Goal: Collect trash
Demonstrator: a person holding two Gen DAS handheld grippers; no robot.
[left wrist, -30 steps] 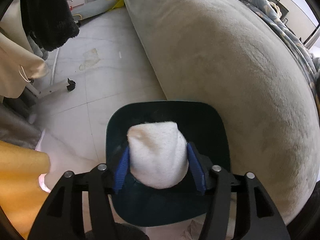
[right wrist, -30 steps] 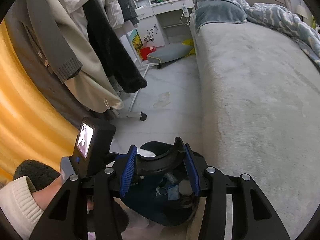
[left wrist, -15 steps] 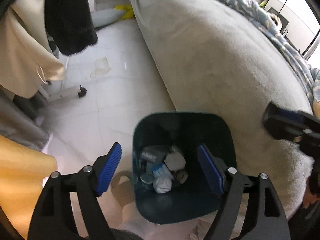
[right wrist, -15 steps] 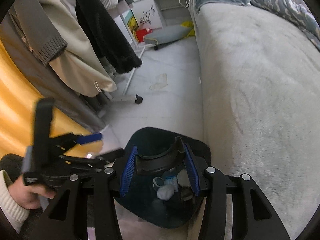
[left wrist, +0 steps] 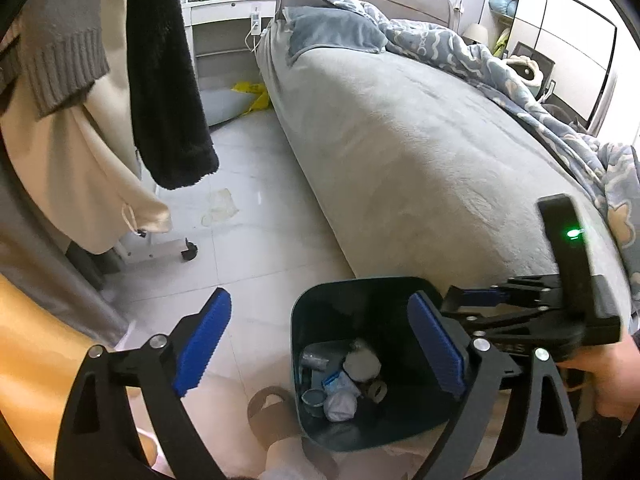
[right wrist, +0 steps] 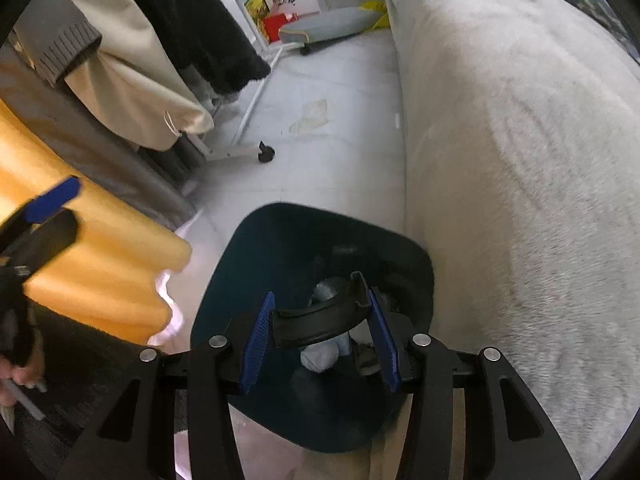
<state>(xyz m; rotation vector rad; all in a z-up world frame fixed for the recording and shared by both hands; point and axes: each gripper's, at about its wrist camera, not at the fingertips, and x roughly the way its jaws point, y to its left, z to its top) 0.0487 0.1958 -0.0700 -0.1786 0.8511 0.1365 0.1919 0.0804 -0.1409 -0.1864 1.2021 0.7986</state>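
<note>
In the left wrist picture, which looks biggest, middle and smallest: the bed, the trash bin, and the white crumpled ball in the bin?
As they look in the left wrist view:
1. bed, the biggest by far, though it lies farther away
2. trash bin, in the middle
3. white crumpled ball, the smallest, lying inside the bin

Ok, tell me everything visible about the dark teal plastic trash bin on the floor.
The dark teal plastic trash bin is a rounded-square, open-topped tub standing upright on the pale tiled floor, right beside the grey plush bed. It holds crumpled white tissues, blue-and-white wrappers and small round items. The right gripper holds a curved black plastic piece over it.
</note>
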